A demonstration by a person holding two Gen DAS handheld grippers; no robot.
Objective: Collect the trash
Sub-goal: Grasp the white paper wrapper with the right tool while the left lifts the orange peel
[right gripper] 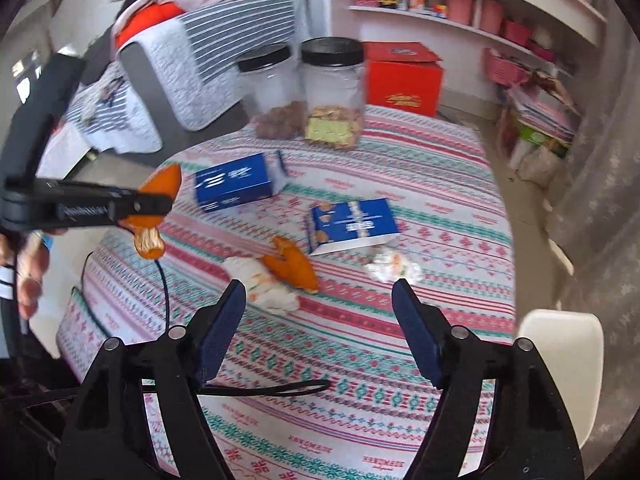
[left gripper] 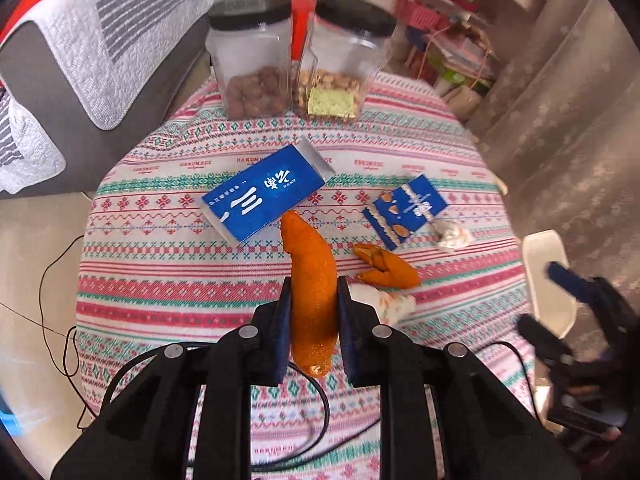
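Observation:
My left gripper is shut on a long orange peel and holds it above the patterned tablecloth; the held peel also shows in the right wrist view. My right gripper is open and empty above the table. A second orange peel lies mid-table. A crumpled tissue lies beside it. Another crumpled tissue lies next to a small blue box. A larger blue box lies farther back.
Two black-lidded clear jars of nuts stand at the table's far edge. A grey sofa stands left. A red box and shelves stand behind. A white chair is at the right. A black cable crosses the near table.

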